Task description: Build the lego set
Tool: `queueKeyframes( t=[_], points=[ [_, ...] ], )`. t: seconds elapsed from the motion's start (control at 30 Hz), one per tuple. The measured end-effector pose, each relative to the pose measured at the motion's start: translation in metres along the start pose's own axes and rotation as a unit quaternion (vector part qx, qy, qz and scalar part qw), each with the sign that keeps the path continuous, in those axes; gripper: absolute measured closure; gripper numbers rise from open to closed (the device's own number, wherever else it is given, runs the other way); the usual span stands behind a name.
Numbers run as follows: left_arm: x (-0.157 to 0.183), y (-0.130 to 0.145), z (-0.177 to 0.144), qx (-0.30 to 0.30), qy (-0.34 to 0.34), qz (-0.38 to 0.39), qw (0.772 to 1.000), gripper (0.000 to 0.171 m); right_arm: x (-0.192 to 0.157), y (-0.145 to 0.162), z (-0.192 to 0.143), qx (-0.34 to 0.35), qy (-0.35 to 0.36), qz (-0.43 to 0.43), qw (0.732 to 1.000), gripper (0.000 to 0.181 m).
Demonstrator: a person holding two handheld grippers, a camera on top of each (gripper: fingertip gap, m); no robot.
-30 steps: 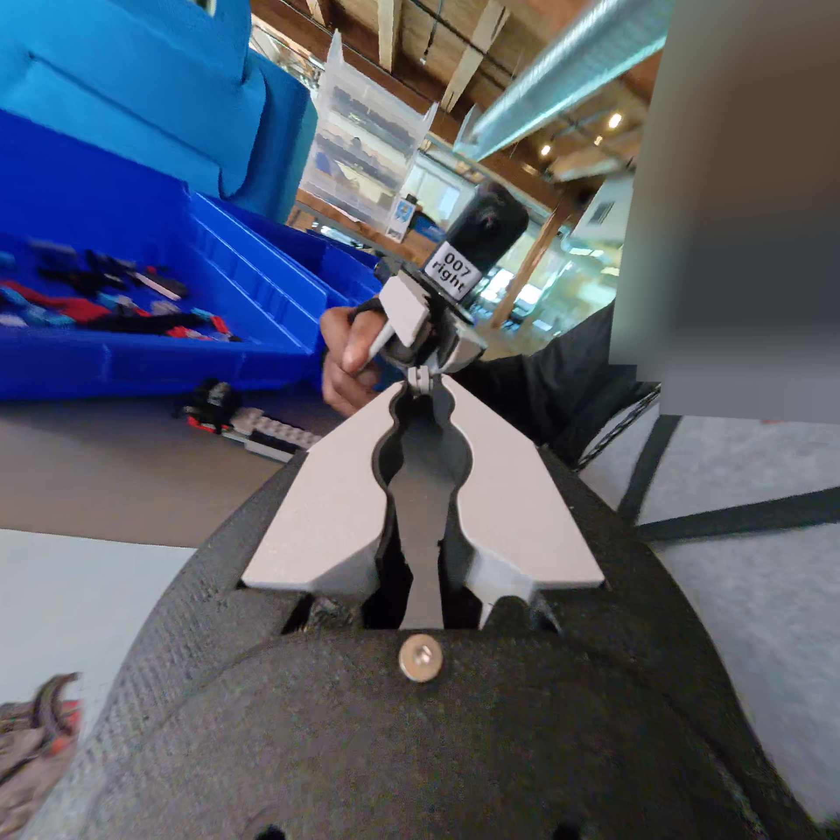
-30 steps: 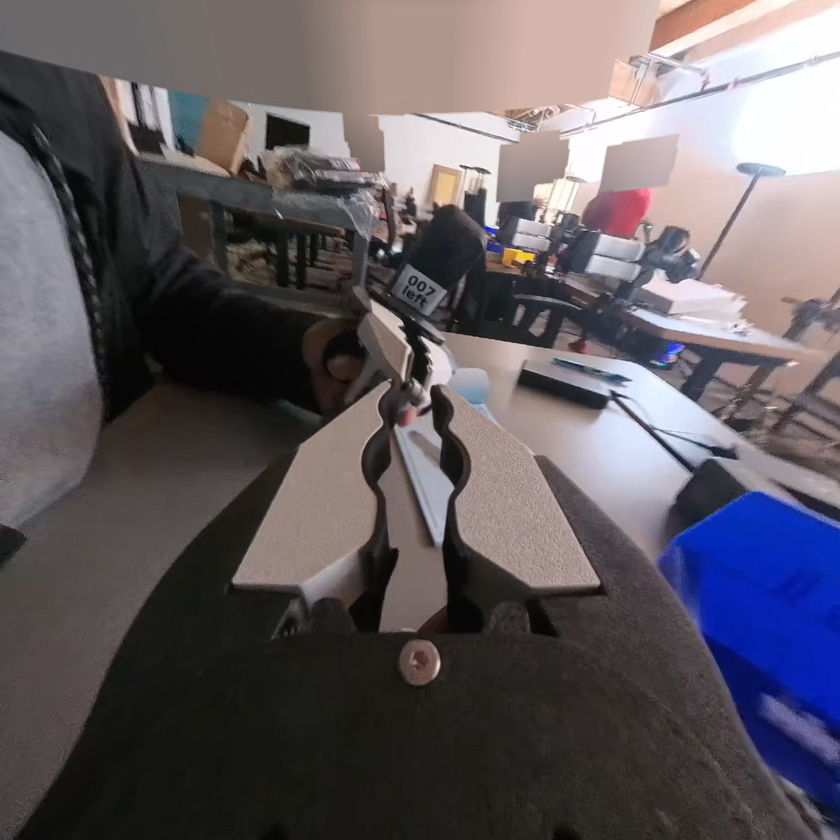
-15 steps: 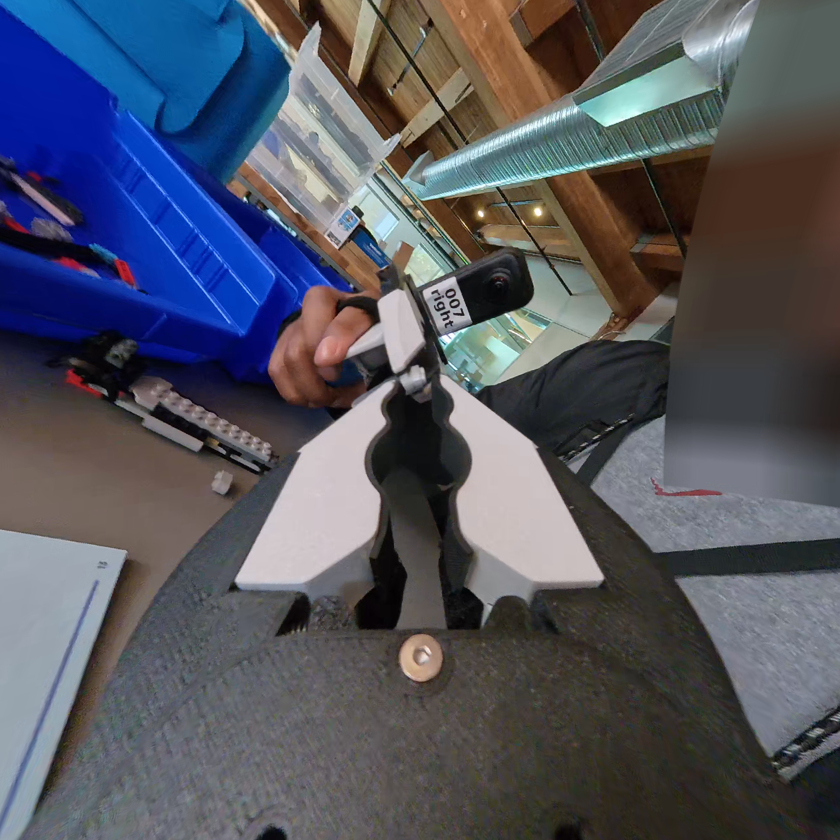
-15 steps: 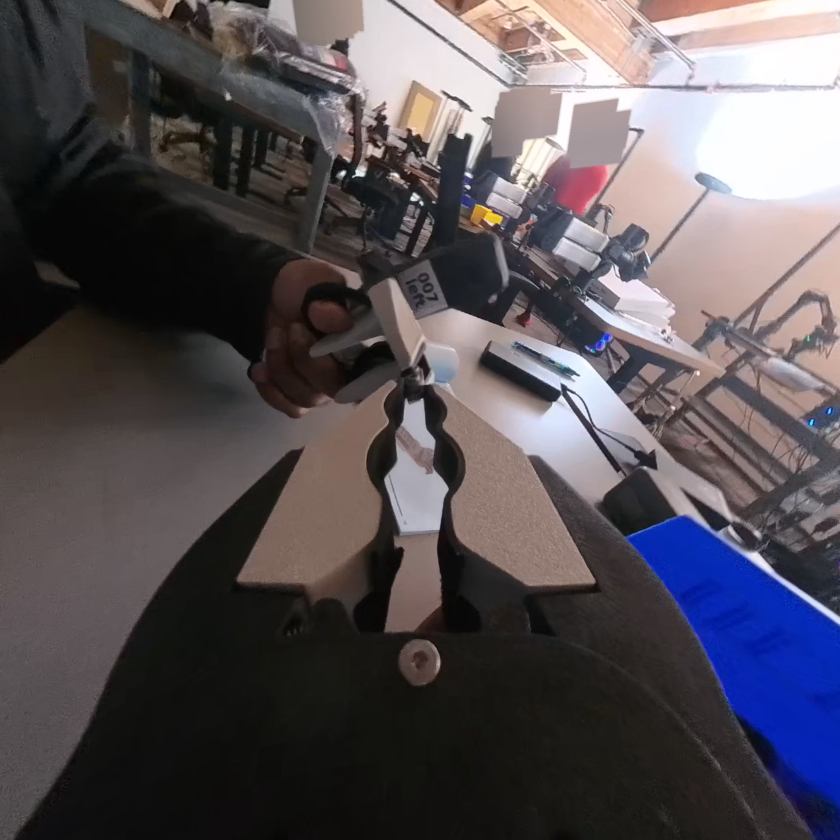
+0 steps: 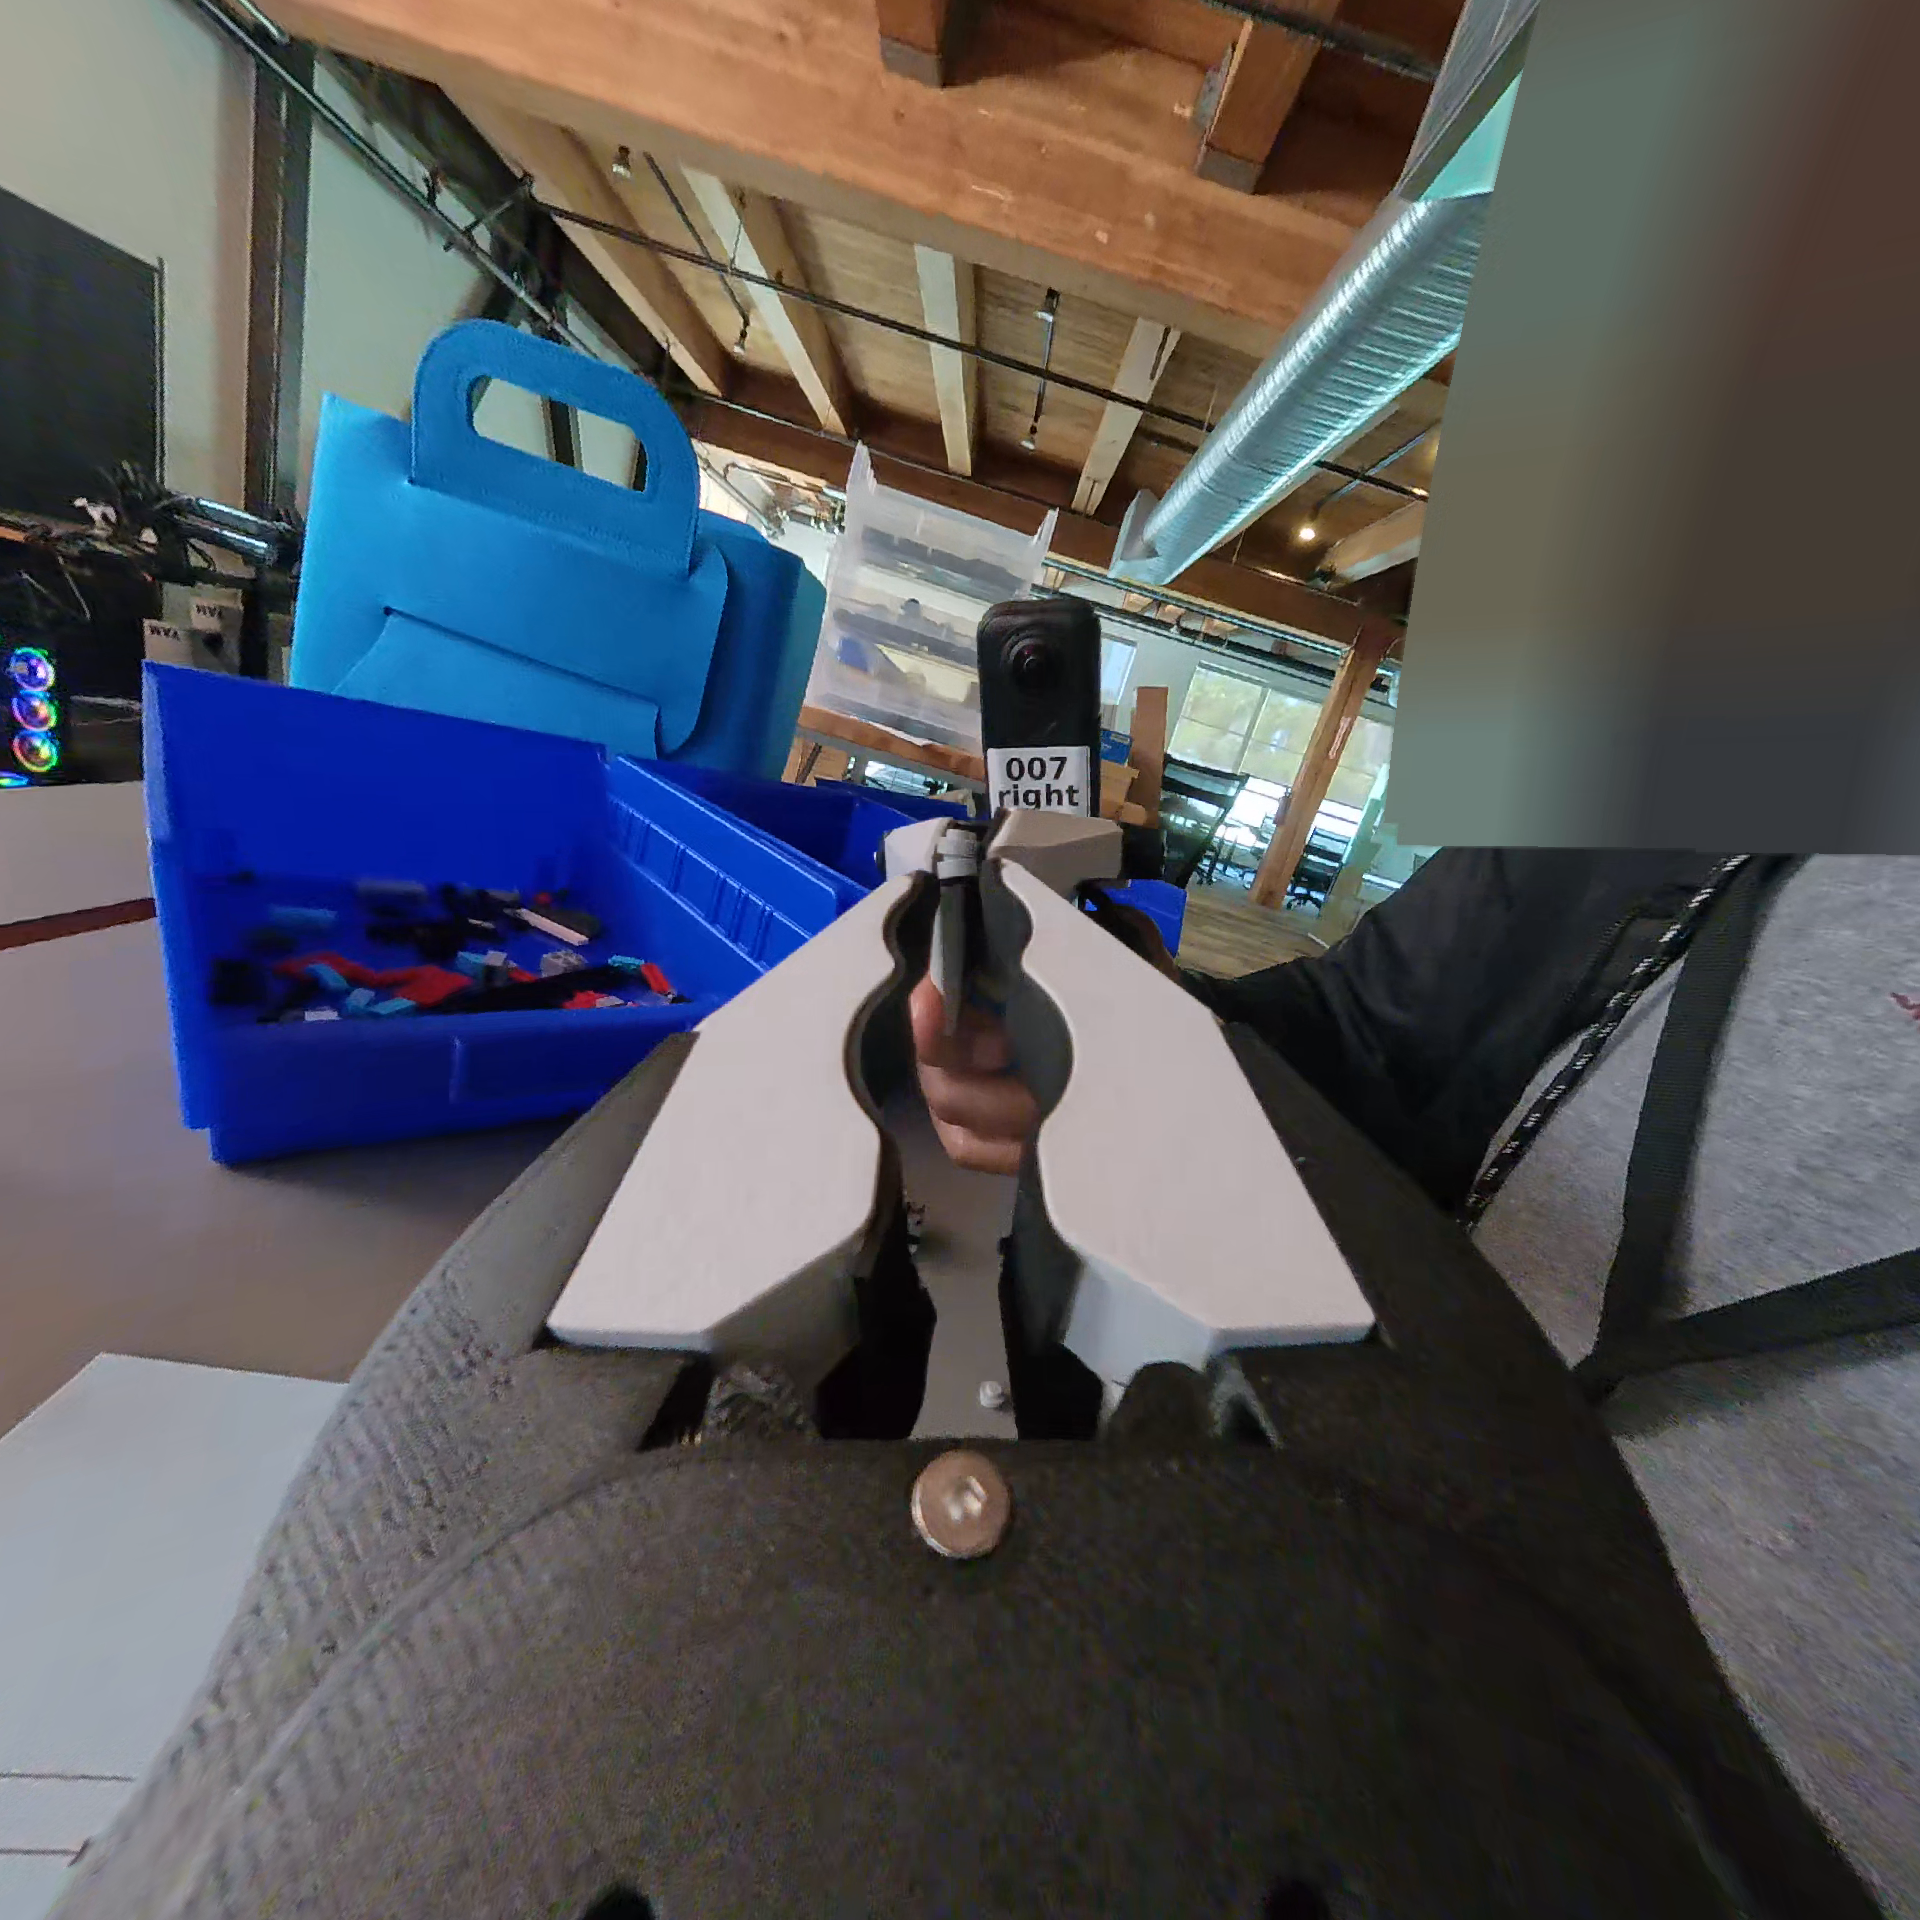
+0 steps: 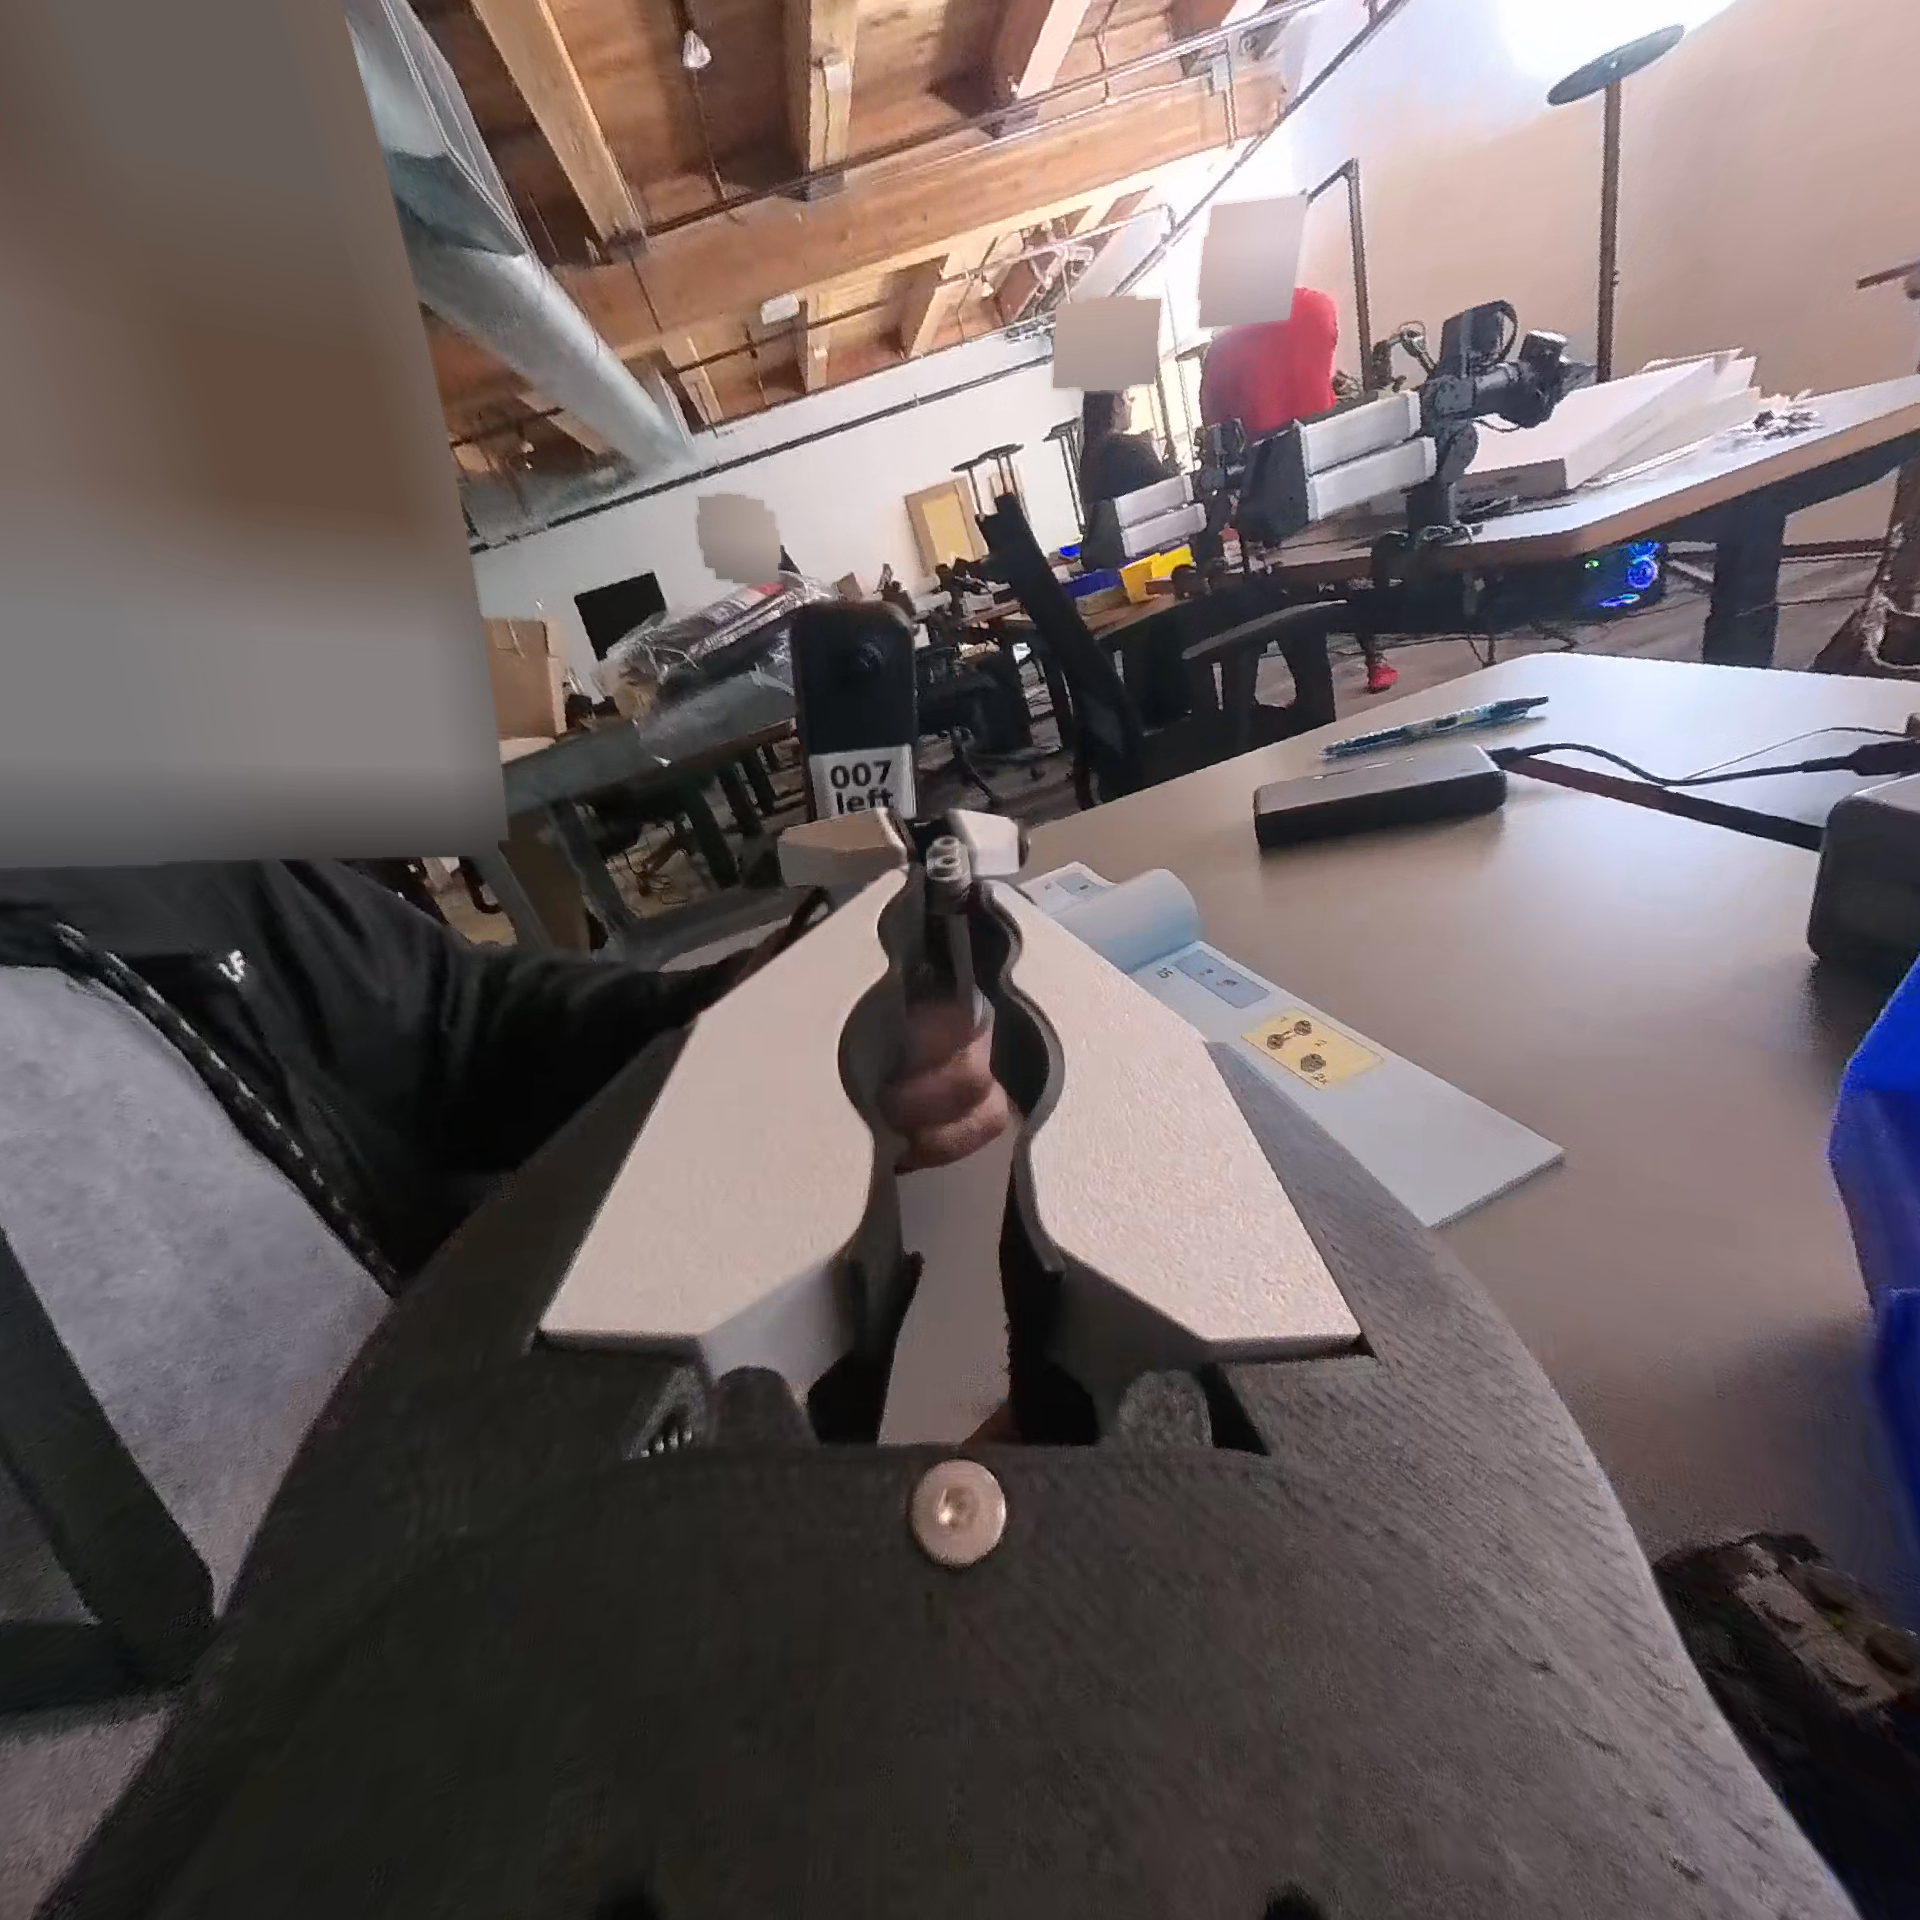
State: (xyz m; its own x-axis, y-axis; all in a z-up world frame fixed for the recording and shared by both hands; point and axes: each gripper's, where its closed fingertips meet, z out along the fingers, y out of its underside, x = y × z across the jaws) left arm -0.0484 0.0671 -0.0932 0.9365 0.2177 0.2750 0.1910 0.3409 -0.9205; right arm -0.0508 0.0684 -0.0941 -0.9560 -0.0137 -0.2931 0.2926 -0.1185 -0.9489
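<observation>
My left gripper [image 5: 958, 871] and right gripper [image 6: 943, 873] are held up above the table, facing each other tip to tip. In the left wrist view the right gripper [image 5: 1023, 840] stands just beyond my tips. In the right wrist view the left gripper [image 6: 902, 840] does the same. A small grey lego piece [image 5: 954, 854] is pinched where the tips meet. It also shows in the right wrist view [image 6: 943, 860], round stud towards the camera. Both pairs of jaws are nearly closed on it. I cannot tell whether it is one piece or two joined.
A blue bin [image 5: 343, 1101] holding several loose lego parts sits on the table at left, with a blue foam bag [image 5: 540, 582] behind it. An instruction booklet [image 6: 1299, 1070], a black power bank [image 6: 1382, 795] and a cable lie at right. A person's torso is close by. My left and right fingertips are right by each other.
Both grippers have swung level and now face each other head-on, tips still together. The part-built lego model on the table has left the left wrist view.
</observation>
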Motion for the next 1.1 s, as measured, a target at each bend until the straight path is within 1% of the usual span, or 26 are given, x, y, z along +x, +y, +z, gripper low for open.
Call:
queueKeyframes(
  t=[0.3, 0.7, 0.8, 0.93, 1.1],
  points=[
    [0.003, 0.004, 0.003, 0.001, 0.002, 0.003, 1.000, 0.160, -0.003, 0.001, 0.003, 0.002, -0.008, 0.007, 1.000, 0.171],
    [0.006, 0.006, 0.004, -0.002, 0.011, 0.008, 1.000, 0.164, -0.007, 0.003, 0.003, -0.008, -0.025, 0.009, 1.000, 0.171],
    [0.008, 0.003, 0.003, 0.007, 0.017, 0.003, 1.000, 0.165, -0.008, 0.001, 0.001, -0.011, -0.026, 0.003, 1.000, 0.168],
    [0.008, 0.003, 0.002, 0.007, 0.019, 0.001, 1.000, 0.165, -0.009, 0.000, 0.001, -0.018, -0.028, -0.001, 0.999, 0.168],
    [0.009, 0.002, 0.003, 0.006, 0.023, -0.005, 1.000, 0.164, -0.010, 0.000, 0.001, -0.020, -0.026, -0.010, 0.999, 0.173]
  ],
)
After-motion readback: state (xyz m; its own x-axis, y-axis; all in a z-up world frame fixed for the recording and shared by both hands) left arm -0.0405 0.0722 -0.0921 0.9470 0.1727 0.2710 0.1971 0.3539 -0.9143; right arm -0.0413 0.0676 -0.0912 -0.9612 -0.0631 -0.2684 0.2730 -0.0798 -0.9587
